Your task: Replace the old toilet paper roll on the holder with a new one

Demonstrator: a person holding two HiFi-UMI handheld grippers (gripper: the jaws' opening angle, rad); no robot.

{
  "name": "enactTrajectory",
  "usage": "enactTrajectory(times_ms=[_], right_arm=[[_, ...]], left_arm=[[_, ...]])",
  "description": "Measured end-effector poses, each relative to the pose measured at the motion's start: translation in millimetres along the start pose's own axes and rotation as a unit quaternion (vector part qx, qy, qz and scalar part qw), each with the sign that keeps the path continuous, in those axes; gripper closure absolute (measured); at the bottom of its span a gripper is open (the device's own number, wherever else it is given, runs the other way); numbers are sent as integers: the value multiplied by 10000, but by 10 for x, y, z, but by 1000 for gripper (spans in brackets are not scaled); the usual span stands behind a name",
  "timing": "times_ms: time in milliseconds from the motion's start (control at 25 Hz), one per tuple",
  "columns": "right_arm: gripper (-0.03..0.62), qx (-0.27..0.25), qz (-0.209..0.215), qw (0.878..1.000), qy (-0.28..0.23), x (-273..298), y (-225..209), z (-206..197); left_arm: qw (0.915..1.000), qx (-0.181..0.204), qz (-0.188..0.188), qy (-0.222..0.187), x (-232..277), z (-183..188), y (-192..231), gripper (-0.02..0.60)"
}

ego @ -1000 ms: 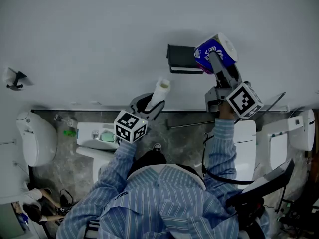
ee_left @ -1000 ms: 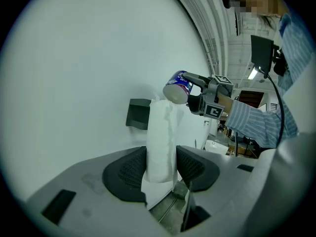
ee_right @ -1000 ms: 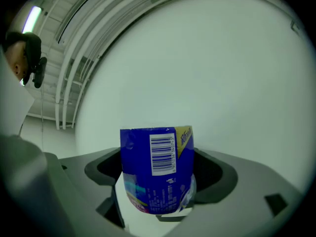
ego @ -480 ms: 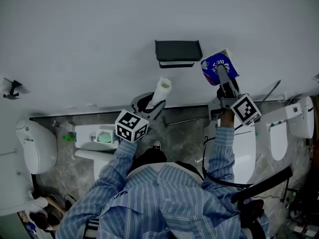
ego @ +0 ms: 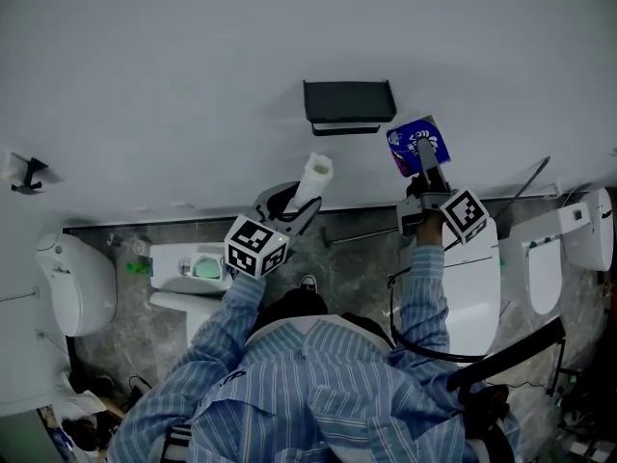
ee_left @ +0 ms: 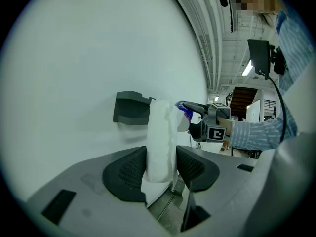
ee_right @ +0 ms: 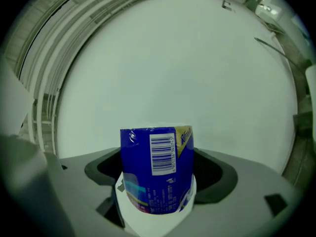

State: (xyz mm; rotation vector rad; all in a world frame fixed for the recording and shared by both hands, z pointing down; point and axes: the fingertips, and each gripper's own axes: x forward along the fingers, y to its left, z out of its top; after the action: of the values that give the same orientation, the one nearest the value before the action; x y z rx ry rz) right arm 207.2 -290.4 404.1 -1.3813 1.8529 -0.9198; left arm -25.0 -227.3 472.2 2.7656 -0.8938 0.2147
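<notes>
- The new roll [ee_right: 157, 169] sits clamped in my right claw [ego: 421, 154], blue wrapper on and barcode facing me. It is just below and to the right of the holder [ego: 348, 104], close to the wall [ego: 193, 56] but not on anything yet.
- Both pads press the roll's sides with its end pointed ahead. I take that as the way to keep the core hole free for whatever bar the holder has, though I can't make out a bar from here.
- The old roll [ee_left: 160, 139] is off the holder. My left claw [ego: 292, 204] is clenched on it, a thin white tube standing upright between the pads.
- I'm holding it down and to the left of the holder, well apart from the right claw. That looks like parking it out of the way so the mount stays open.
- The holder shows as an empty dark box fixed to the wall, with its lower lip toward me.
- There's plenty of room, with bare wall above the holder and on both sides, so nothing should snag a sideways or upward approach.
- Below it is tighter: a toilet [ego: 479, 287] sits under my right arm, and a thin rail runs along the wall's bottom edge.
- My guess is the right claw needs to rise and drift left to line up, and the wrapper could get in the way.
</notes>
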Motion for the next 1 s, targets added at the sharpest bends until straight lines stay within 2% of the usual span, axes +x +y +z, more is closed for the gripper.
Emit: enactTrajectory(times_ms=[120,280,440,680,880,1000], right_arm=[[171,465,23,9989,-25,51,-182,-50],[170,683,-68,9976,-57,160,-347,-94],[169,1166,-26,9930,-194,239,-549,-12],[169,1661,123,9859,-155,381,-549,-78],[169,1771,173,9840,-67,470,-553,-82],[171,1933,359,9805,58,539,-489,-108]], left_arm=[[9999,62,68,45,7,-15,20,400],[9998,96,179,65,-30,-10,110,400],[9994,106,278,151,2,-33,167,400],[9993,113,290,185,-4,-45,167,400],[9994,110,287,178,-15,-53,161,400],[9994,113,268,200,1,-62,150,400]])
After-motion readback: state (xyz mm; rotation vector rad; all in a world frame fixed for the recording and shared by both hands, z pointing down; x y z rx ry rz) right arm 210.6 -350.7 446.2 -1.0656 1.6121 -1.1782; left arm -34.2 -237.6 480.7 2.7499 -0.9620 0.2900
